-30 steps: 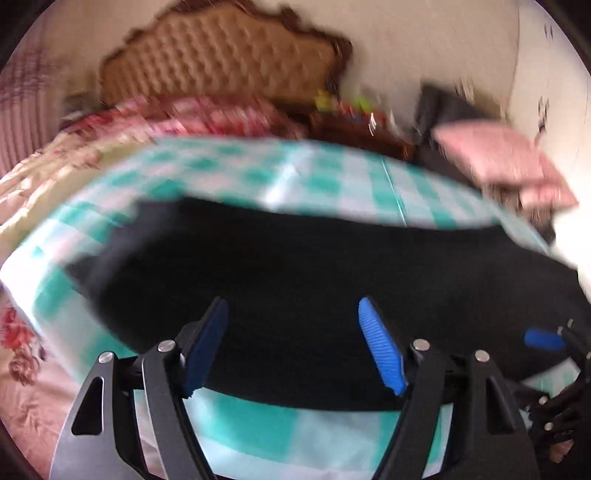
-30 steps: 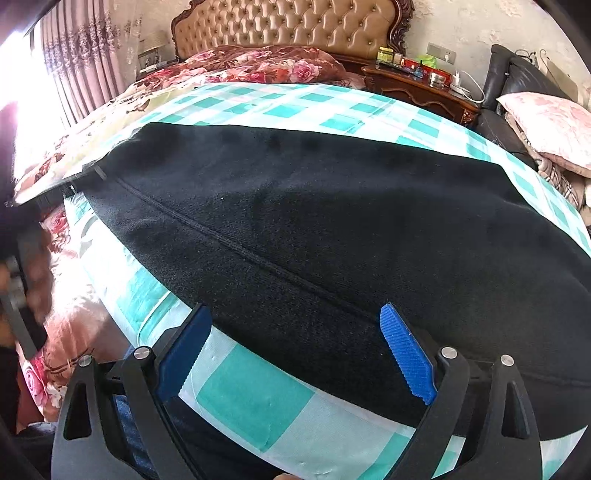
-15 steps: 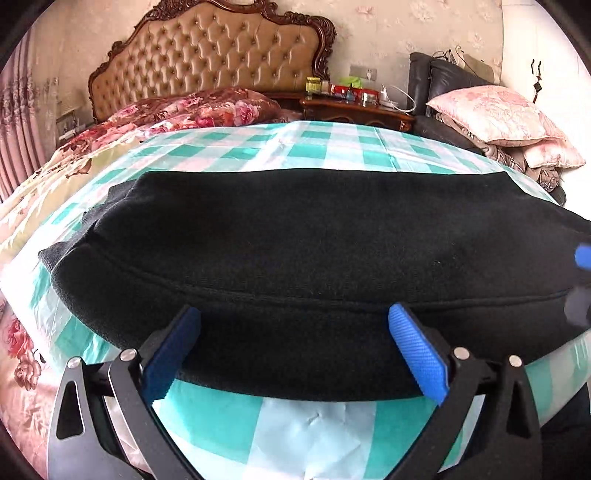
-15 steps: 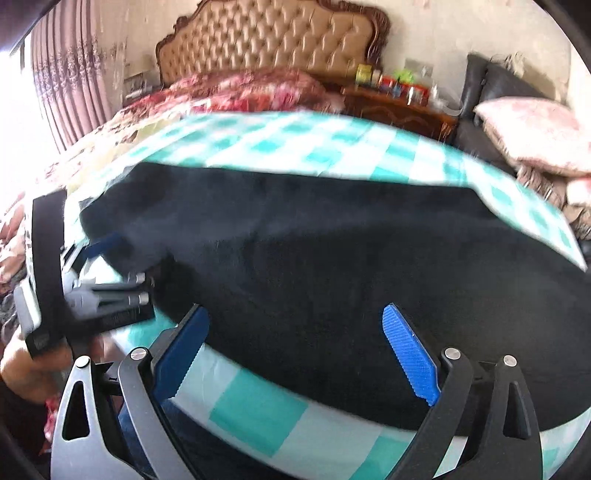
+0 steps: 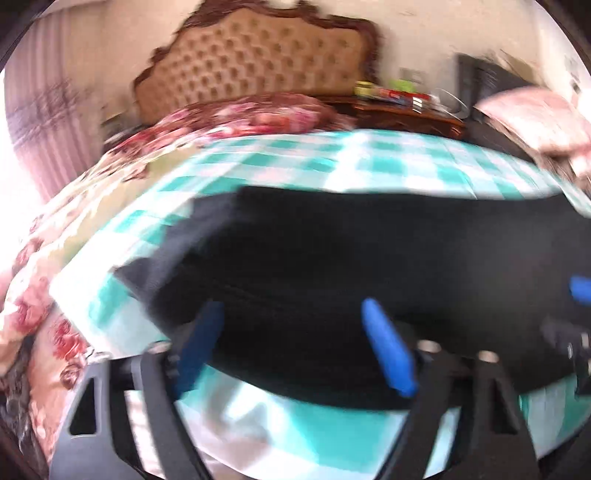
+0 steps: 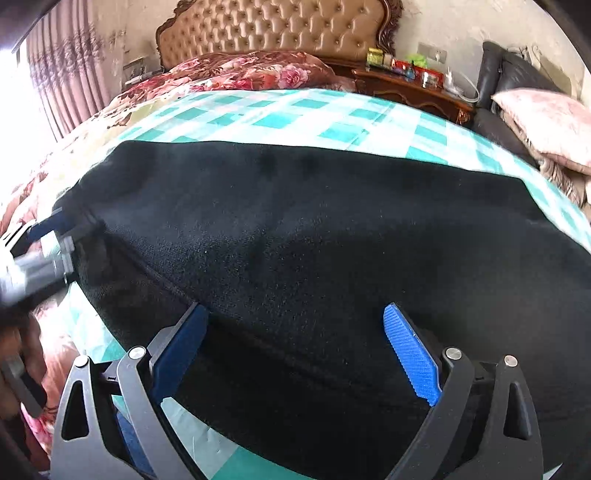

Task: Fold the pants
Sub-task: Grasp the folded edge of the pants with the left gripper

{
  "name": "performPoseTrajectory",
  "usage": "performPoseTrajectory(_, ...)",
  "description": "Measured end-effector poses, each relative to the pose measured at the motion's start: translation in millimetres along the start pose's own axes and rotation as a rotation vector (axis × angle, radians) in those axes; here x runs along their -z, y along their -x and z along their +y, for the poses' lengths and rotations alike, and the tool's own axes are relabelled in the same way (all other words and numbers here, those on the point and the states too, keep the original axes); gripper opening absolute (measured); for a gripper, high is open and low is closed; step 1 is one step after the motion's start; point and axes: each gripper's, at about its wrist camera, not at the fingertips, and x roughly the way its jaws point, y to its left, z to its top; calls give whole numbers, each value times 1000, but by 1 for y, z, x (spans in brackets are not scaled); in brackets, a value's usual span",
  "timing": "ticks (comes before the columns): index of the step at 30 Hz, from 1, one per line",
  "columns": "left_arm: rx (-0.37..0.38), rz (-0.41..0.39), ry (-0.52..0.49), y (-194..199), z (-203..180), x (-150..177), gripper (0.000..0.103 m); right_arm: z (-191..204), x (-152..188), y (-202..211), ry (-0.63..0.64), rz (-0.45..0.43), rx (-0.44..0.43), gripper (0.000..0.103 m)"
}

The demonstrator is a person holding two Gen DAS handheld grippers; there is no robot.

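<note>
Where it lies flat on checked sheet [image 6: 295, 118], black pants [image 6: 314, 229] w/ seam.

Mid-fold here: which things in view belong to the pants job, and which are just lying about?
Job:
- black pants, spread on the checked sheet
- left gripper, fingers apart
- right gripper, fingers apart

Lying about:
- floral quilt
- nightstand clutter
- pink pillow

Bed [image 6: 332, 122] with teal-and-white checked sheet. Black pants [image 6: 314, 240] lie flat across it, spanning the near edge. Floral quilt [image 6: 240, 72] bunched beyond the pants, against the tufted headboard [image 6: 277, 29].
</note>
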Motion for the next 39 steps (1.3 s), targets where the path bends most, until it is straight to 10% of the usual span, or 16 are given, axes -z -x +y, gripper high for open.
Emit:
performPoseTrajectory(2, 31, 1, 30, -3, 15, -20, 49, 2, 2, 0, 6, -6, 18, 97)
performPoseTrajectory(11, 140, 153, -257, -86, -38, -83, 48, 0, 5, -2, 22, -18, 8, 98)
performPoseTrajectory(15, 14, 182, -58, -109, 6, -96, 50, -1, 2, 0, 29, 4, -6, 98)
performPoseTrajectory(19, 74, 149, 68, -95, 40, -97, 38, -7, -23, 16, 11, -36, -84, 97)
performPoseTrajectory(22, -28, 41, 72, -66, 42, -91, 64, -9, -62, 22, 17, -93, -73, 97)
performPoseTrajectory(30, -34, 64, 141, -34, 68, -54, 66, 28, -140, -60, 104, 22, -138, 96)
performPoseTrajectory(39, -143, 60, 237, -20, 110, -29, 81, 39, -134, -110, 120, 75, -8, 98)
